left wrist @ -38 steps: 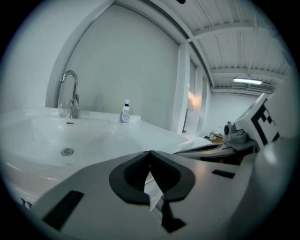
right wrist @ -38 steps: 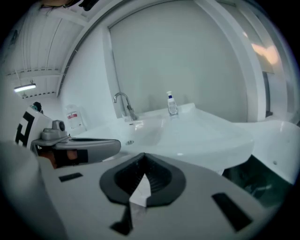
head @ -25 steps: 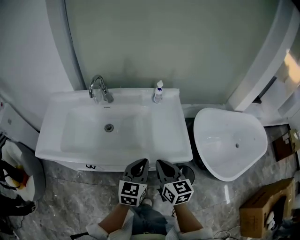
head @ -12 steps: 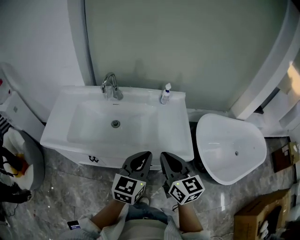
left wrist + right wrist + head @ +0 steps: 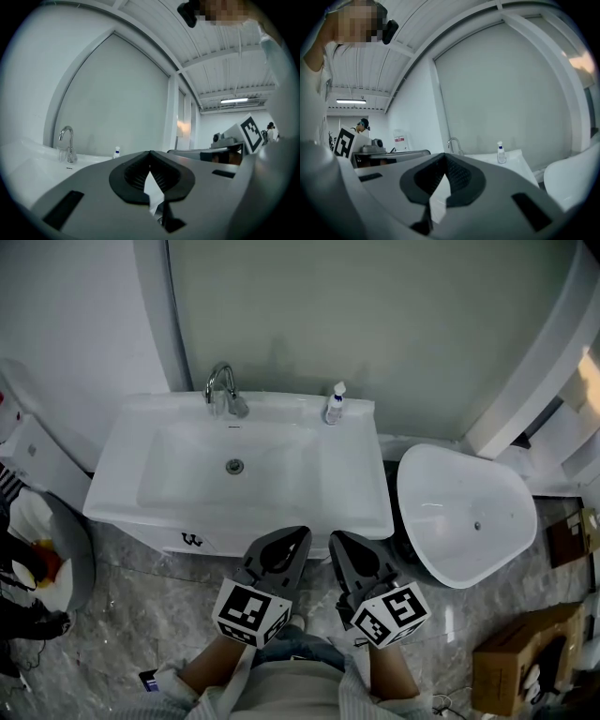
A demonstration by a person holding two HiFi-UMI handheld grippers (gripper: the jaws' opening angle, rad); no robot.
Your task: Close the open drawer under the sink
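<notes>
"Where's the drawer [image 5: 192,540]?"

"Under the sink [image 5: 361,493], its white front running along the sink's front edge. The left gripper [image 5: 300,533] is nearer, the right gripper [image 5: 336,538] beside it. Both sets of fingers [image 5: 93,192] are pressed together, empty."

Grey marbled floor [image 5: 122,615], white sink unit [image 5: 352,493] standing on it against the wall, chrome tap [image 5: 223,390] and small spray bottle [image 5: 334,405] upright on its back rim, white oval tub [image 5: 464,512] on the floor just beside the unit, cardboard box [image 5: 516,662] on the floor at lower right.
</notes>
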